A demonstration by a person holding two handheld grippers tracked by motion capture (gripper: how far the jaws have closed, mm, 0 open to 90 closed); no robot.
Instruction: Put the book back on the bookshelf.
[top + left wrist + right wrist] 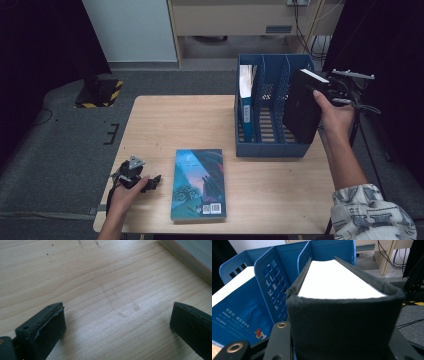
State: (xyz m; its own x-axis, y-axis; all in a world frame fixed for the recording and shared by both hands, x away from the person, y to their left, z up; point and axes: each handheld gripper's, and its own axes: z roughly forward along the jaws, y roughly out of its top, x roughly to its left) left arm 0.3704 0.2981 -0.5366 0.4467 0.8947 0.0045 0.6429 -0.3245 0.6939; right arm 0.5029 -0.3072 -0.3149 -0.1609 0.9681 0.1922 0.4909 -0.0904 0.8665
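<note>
A pale wooden table (210, 120) stands on grey carpet, with dark curtains at both sides and a light cabinet and desk legs behind. Nearest the person, at the table's front left corner, the left gripper (152, 182) rests low on the wood in the person's left hand (125, 195); in the left gripper view its two black jaws stand spread wide over bare grain, with nothing between them. Just to its right lies a teal paperback book with a dark swirling cover (198, 184), flat and face up, near the front edge — its page edge shows at the upper right corner of the left gripper view (190, 255). Farther back, right of centre, sits a blue plastic file rack with perforated dividers (272, 145), open at the top. Its leftmost slot holds a blue book with a white page block (246, 95), standing upright. At the rack's right side the right gripper (327, 87), held in the person's right hand (336, 117), is pinching a thick black hardcover book (302, 107) by its spine end — the right gripper view shows the jaws pressed against both covers, white pages (337, 277) facing up. The black book hangs tilted above the table, its lower part over the rack's rightmost slot and its top leaning out to the right. A patterned sleeve (372, 212) covers the right forearm at the lower right.
</note>
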